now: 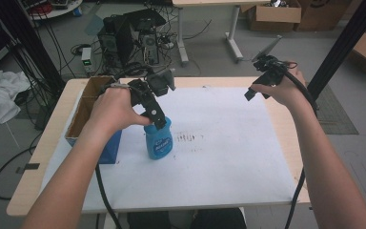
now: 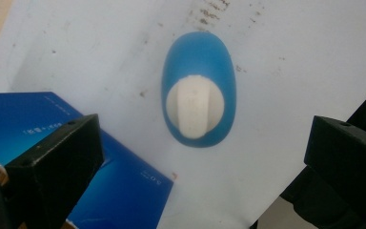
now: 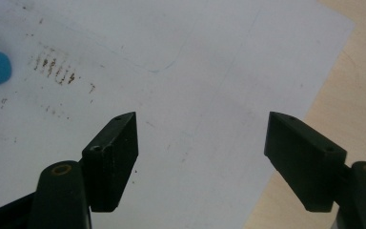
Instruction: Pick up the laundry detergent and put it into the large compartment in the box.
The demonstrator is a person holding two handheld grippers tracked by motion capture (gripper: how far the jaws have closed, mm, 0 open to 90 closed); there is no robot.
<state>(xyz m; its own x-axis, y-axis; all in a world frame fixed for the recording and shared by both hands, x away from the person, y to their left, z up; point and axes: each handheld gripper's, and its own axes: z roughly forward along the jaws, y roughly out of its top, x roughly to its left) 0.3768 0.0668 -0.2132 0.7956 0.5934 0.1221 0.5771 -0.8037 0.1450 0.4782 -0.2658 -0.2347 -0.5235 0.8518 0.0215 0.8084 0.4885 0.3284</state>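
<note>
Forearms come in at the bottom of the high view. At left centre my left gripper (image 1: pixel 158 118) hangs jaws wide, straight above the upright blue bottle (image 1: pixel 158 140) beside the cardboard box (image 1: pixel 86 112). Upper right, my right gripper (image 1: pixel 256 91) is wide and empty, well apart.

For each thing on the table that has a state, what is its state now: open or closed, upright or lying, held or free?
Blue plastic bottle with white cap: upright on the white sheet, cap on, not held.
Blue cardboard box: open at the top, standing beside the bottle.
Left gripper: open, hanging above the bottle, jaws wide apart.
Right gripper: open, empty, above the white sheet.
White paper sheet: lying flat, marked with brown specks.
</note>
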